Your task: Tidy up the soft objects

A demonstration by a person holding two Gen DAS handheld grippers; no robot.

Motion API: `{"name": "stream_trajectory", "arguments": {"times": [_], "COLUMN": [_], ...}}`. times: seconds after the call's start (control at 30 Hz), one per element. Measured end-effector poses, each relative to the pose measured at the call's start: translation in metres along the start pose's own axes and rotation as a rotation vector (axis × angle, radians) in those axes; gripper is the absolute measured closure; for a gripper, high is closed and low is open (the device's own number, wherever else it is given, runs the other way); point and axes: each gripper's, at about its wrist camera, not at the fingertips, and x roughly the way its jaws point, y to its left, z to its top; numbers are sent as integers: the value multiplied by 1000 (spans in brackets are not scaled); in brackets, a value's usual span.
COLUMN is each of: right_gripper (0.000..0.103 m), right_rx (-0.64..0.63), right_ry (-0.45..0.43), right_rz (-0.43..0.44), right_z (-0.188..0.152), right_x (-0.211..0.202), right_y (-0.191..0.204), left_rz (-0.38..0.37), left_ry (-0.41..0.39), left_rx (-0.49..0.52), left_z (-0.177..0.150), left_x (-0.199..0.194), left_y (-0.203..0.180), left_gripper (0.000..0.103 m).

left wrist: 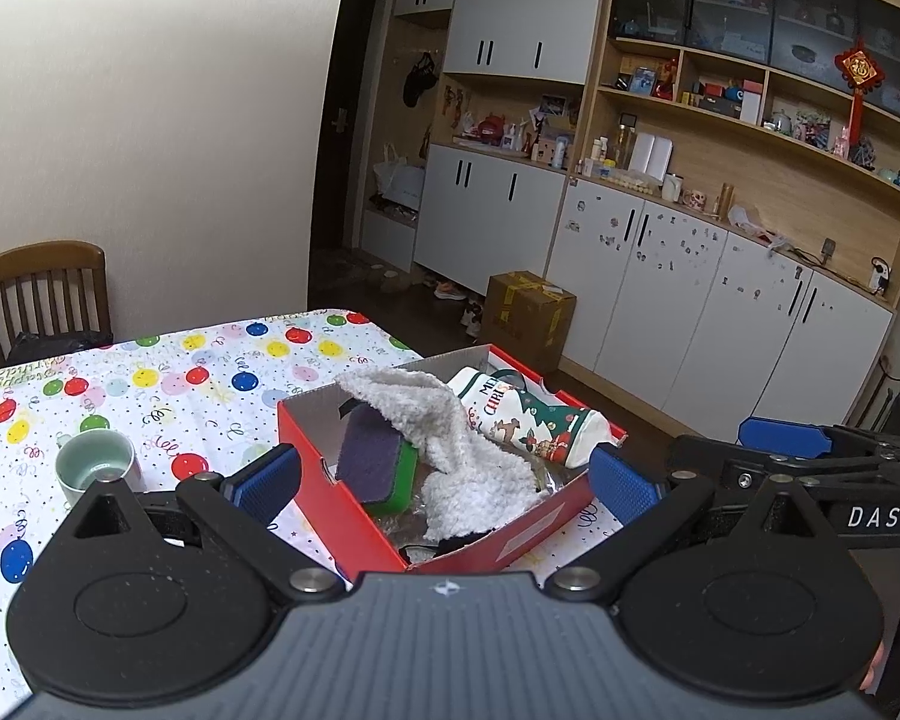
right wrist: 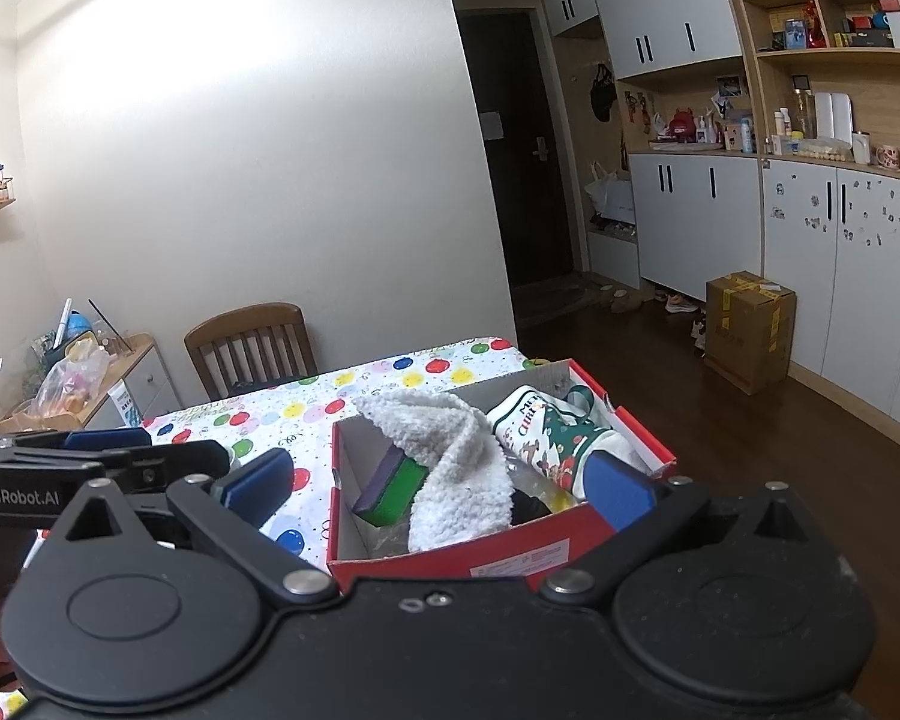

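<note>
A red cardboard box (left wrist: pixel 324 480) (right wrist: pixel 510 561) sits at the table's near right corner. Inside lie a white fluffy cloth (left wrist: pixel 450 438) (right wrist: pixel 450 462), a purple and green sponge (left wrist: pixel 378 462) (right wrist: pixel 393 489) and a Christmas stocking (left wrist: pixel 528 414) (right wrist: pixel 546 432). My left gripper (left wrist: pixel 444 480) is open and empty, hovering in front of the box. My right gripper (right wrist: pixel 435 489) is open and empty too, just before the box. Each gripper shows at the edge of the other's view.
The table wears a balloon-print cloth (left wrist: pixel 180 384). A pale green cup (left wrist: pixel 93 468) stands left of the box. A wooden chair (left wrist: pixel 42 294) (right wrist: pixel 252 342) is at the far side. A brown carton (right wrist: pixel 747 327) stands on the floor by white cabinets.
</note>
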Motion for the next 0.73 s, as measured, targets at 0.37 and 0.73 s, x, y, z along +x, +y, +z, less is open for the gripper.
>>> {"name": "stream_trajectory", "arguments": {"times": [0.37,0.73], "right_gripper": [0,0], "right_rx": [0,1], "right_ry": [13,30], "right_rz": [2,-1], "right_z": [0,0], "right_x": [4,10], "right_y": [-1,0], "left_rz": [5,-2], "left_ry": [8,22], "left_rx": [0,-9], "left_z": [-5,-4], "left_x": [2,7], "left_y": [3,6], "left_gripper": [0,0]}}
